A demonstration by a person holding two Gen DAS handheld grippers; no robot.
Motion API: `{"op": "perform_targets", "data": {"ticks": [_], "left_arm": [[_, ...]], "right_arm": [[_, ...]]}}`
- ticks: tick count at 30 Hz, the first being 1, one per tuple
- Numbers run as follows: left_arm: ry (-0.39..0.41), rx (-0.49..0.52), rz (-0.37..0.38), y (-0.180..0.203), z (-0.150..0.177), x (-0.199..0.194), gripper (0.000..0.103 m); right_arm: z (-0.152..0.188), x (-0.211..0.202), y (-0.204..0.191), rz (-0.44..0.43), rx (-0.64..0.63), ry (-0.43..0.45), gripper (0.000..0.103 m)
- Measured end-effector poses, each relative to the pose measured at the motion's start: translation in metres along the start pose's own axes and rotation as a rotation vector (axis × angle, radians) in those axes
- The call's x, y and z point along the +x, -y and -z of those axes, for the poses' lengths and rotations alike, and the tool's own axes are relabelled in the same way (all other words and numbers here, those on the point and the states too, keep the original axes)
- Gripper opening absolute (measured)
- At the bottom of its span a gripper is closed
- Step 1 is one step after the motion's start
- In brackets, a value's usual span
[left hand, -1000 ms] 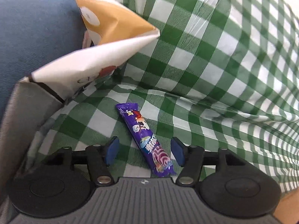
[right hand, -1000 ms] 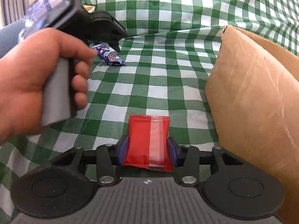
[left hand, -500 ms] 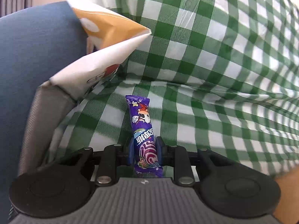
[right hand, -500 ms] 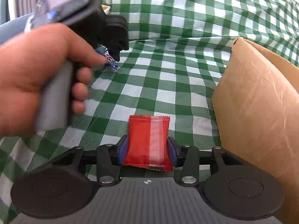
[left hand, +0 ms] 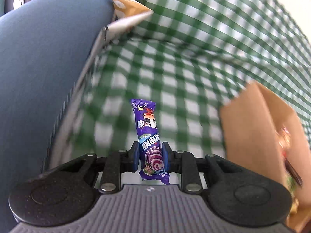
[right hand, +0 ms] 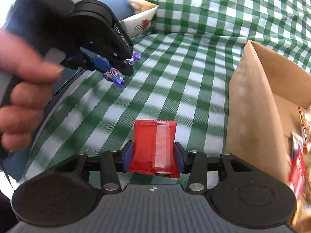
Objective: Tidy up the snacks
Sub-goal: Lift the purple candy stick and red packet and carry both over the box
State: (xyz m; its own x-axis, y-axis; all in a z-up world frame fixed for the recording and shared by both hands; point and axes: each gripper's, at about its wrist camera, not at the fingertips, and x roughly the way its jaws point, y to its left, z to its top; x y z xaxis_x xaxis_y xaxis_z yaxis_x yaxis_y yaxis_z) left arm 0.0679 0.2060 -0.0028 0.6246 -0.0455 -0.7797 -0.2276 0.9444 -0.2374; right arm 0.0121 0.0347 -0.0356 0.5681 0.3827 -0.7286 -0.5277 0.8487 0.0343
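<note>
My left gripper is shut on a long purple candy bar, held clear above the green checked cloth. In the right wrist view the left gripper hangs at upper left in a person's hand, the purple candy bar poking out below its fingers. My right gripper is shut on a red snack packet, its blue pads pressing both sides. A brown cardboard box with several snacks inside stands at the right, and the cardboard box also shows in the left wrist view.
A white and orange snack bag leans against a blue cushion at the back left; the snack bag also appears in the right wrist view. The checked cloth rises in folds at the back.
The left gripper closed on the purple bar, lifted it off the cloth and swung toward the cardboard box. The right gripper, still holding the red packet, also rose and moved closer to the box.
</note>
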Motion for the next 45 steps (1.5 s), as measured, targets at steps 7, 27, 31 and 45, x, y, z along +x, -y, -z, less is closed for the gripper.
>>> {"op": "perform_targets", "data": {"ticks": [7,27,31,45], "left_arm": [[-0.019,0.034,-0.001,0.016,0.088,-0.046,0.026],[-0.156,0.029,-0.029,0.019,0.146,-0.04,0.026],[-0.162,0.032,-0.028,0.018,0.145,-0.038,0.026],[-0.169,0.062,-0.04,0.021,0.146,-0.032,0.026]], "right_arm": [[0.052,-0.039,0.001,-0.003,0.033,-0.03,0.046],[0.103,-0.045,0.007,0.035,-0.026,-0.082,0.05],[0.105,-0.041,0.01,0.033,-0.016,-0.091,0.05],[0.105,-0.039,0.011,0.011,-0.015,-0.088,0.047]]}}
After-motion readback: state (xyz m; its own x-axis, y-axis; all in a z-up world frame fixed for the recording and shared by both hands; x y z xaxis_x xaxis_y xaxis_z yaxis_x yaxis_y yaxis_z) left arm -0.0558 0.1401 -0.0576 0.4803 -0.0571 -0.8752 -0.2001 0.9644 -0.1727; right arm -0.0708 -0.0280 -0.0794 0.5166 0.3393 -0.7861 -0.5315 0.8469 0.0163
